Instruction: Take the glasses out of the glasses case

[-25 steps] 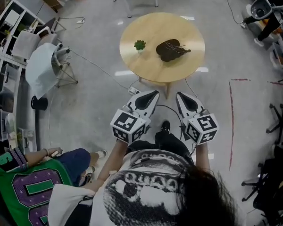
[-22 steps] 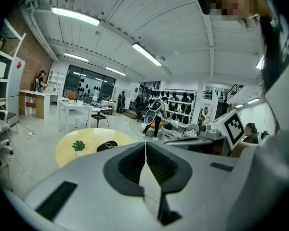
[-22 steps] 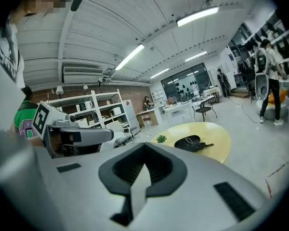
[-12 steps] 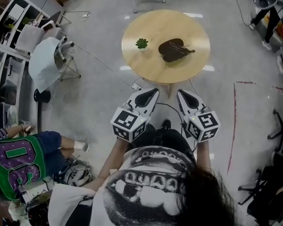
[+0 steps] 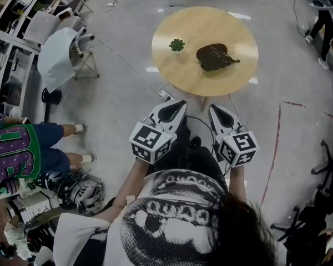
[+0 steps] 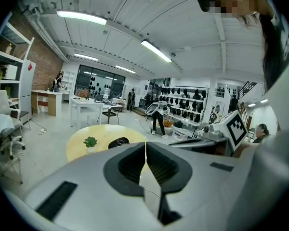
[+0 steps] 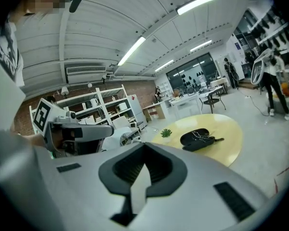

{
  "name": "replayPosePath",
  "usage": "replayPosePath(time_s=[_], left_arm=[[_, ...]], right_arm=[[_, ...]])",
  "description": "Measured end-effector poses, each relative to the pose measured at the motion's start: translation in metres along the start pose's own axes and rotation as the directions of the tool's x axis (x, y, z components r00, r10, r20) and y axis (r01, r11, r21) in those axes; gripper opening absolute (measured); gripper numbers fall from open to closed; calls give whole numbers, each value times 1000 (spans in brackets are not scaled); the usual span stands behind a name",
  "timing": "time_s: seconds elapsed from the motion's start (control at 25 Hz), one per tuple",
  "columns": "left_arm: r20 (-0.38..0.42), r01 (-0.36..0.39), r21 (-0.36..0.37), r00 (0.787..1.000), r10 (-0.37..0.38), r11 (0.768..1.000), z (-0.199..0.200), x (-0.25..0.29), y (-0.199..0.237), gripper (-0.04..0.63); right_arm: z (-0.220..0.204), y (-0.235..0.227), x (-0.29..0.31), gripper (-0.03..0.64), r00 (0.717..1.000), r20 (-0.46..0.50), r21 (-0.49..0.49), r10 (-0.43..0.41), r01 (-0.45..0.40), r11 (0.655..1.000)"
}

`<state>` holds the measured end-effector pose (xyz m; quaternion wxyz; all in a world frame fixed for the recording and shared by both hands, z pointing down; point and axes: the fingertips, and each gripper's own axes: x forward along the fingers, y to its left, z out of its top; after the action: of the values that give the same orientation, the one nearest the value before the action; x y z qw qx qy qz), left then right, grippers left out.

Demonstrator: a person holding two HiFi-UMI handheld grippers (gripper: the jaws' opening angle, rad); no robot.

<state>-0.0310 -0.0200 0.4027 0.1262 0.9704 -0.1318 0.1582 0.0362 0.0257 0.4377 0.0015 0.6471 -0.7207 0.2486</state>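
A black glasses case (image 5: 215, 57) lies open on the round wooden table (image 5: 183, 71), with thin-framed glasses (image 5: 218, 51) resting in it and one temple arm sticking out to the right. Both grippers are held side by side at waist height, well short of the table and pointing at it. The left gripper (image 5: 180, 102) is shut and empty, and so is the right gripper (image 5: 213, 107). In the left gripper view the case (image 6: 118, 142) shows just above the closed jaw tips (image 6: 145, 144). In the right gripper view the case (image 7: 200, 139) lies right of the closed tips (image 7: 144, 145).
A small green plant (image 5: 177, 44) stands on the table left of the case. A white-draped chair (image 5: 58, 60) and shelves are at the left. A person in a green jersey (image 5: 11, 154) sits at the left edge. A cable (image 5: 127, 65) and red tape (image 5: 275, 143) cross the floor.
The head view has shifted, so the table now sits further right and higher. The person in the green jersey has moved to the left edge. Both grippers stay shut.
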Motion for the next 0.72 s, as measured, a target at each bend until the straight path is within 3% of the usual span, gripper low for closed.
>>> replayPosePath(time_s=[0.32, 0.72], left_arm=[[-34, 38, -2, 999, -38, 999, 5, 29, 14, 15], [-51, 136, 19, 990, -135, 991, 36, 112, 65, 15]], right_arm=[[5, -27, 21, -3, 999, -21, 32, -34, 34, 999], [32, -99, 77, -3, 990, -64, 15, -122, 124, 992]])
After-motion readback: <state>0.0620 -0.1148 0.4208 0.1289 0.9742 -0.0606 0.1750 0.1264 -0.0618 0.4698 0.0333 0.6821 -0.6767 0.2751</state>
